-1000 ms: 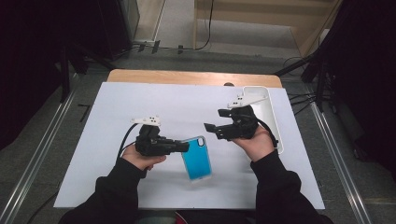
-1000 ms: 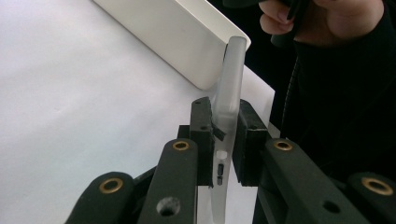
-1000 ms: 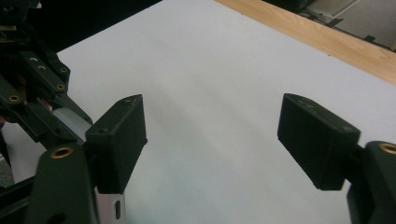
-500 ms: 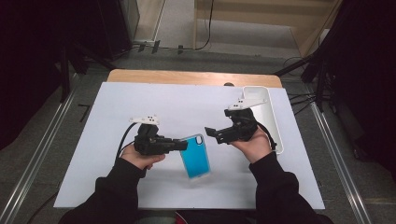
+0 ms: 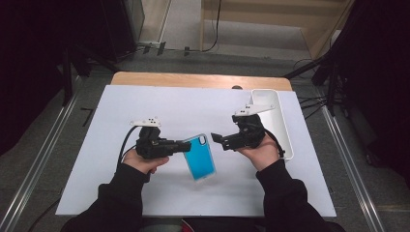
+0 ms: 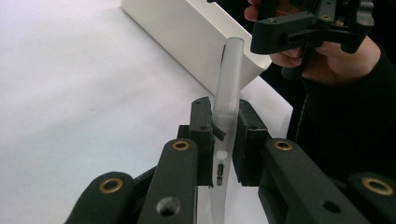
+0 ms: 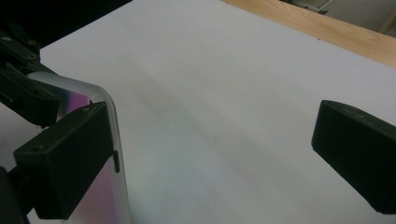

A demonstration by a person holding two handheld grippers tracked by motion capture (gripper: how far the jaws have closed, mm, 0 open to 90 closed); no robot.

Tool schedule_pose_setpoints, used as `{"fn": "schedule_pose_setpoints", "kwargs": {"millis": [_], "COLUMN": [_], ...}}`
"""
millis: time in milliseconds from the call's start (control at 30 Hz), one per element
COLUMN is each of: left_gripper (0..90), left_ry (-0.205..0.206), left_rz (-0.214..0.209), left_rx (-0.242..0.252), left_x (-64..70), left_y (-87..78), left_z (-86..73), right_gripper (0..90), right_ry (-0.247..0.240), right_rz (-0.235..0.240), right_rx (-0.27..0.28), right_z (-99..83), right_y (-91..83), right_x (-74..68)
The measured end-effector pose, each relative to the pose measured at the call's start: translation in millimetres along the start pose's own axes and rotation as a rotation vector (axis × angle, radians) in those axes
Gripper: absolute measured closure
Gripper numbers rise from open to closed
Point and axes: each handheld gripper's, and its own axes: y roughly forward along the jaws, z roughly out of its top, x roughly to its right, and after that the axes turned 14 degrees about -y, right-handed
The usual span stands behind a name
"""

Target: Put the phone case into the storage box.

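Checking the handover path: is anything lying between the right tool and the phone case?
Nothing: in the high view, bare white table cover separates the open right tool from the blue phone case clamped in the left tool.

The high view sits above my side of the table (image 5: 145, 96) and looks forward and down, far enough off to take in both my forearms. My left gripper (image 6: 223, 140) carries a camera close behind its jaws, facing across the white sheet toward the white tray (image 6: 187, 32) and my right gripper (image 6: 303, 28). My right gripper's camera looks low toward the table's wooden far edge (image 7: 327, 32). All three views share the phone case (image 5: 199, 157).
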Motion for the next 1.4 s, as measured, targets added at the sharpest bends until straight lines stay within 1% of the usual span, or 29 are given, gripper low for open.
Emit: {"fn": "schedule_pose_setpoints", "kwargs": {"millis": [67,167,233,267,533,567,633,667,767,800,867,900,1033,1067,1200,1267,1400], "left_gripper": [79.2,79.2,79.2,79.2,79.2,79.2,79.2,79.1,79.2,79.2,79.1,79.1,79.2,79.2,79.2,79.2,79.2], "left_ry": [0.0,-0.006,-0.004,-0.006,-0.033,-0.029,-0.039,-0.045,-0.048,-0.039,-0.041,-0.043,-0.05,-0.052,-0.058,-0.063,-0.072], "left_rz": [0.007,0.02,0.036,0.046,0.115,0.121,0.136,0.145,0.163,0.175,0.192,0.199,0.228,0.23,0.244,0.24,0.253], "left_rx": [0.008,0.036,0.052,0.061,0.151,0.16,0.178,0.19,0.222,0.231,0.239,0.251,0.27,0.28,0.291,0.295,0.31], "left_x": [-0.7,-1.2,-2.0,-1.9,-4.6,-5.2,-5.5,-5.1,-4.5,-4.6,-4.5,-4.7,-4.9,-5.2,-5.0,-4.7,-3.6], "left_y": [-1.4,-3.7,-5.6,-6.4,-14.0,-15.3,-17.4,-18.4,-20.9,-21.7,-22.9,-22.9,-24.3,-24.2,-24.6,-24.2,-23.0], "left_z": [0.5,1.1,1.5,1.6,2.5,2.7,2.8,2.8,3.0,3.1,3.1,2.9,2.9,2.8,2.4,2.5,2.1], "right_gripper": [0.0,0.0,0.0,0.0,0.0,0.0,0.0,0.0,0.0,0.0,0.0,0.0,0.0,0.0,0.0,0.0,0.0], "right_ry": [-0.004,0.005,0.002,-0.003,-0.005,-0.008,-0.007,-0.008,-0.001,0.005,0.005,-0.001,0.007,0.004,0.004,0.004,0.007], "right_rz": [-0.009,-0.014,-0.021,-0.014,-0.024,-0.021,-0.015,-0.022,-0.013,-0.006,-0.002,-0.001,0.008,0.008,0.013,0.016,0.02], "right_rx": [0.001,0.009,0.008,0.007,0.006,0.005,0.004,0.004,0.01,0.008,0.002,0.0,-0.005,-0.004,0.002,0.005,0.007], "right_z": [-0.5,-1.1,-1.6,-1.8,-1.9,-2.0,-2.4,-2.7,-4.2,-4.7,-5.5,-6.0,-6.8,-7.0,-8.0,-8.3,-8.7], "right_y": [0.6,1.7,2.6,3.0,8.8,9.4,10.7,11.6,14.3,15.1,16.9,17.9,20.0,20.5,22.8,24.1,26.1], "right_x": [-0.7,-2.6,-3.7,-4.3,-11.4,-11.9,-13.2,-13.8,-14.9,-15.6,-16.4,-16.5,-18.7,-18.9,-20.6,-22.1,-24.8]}}
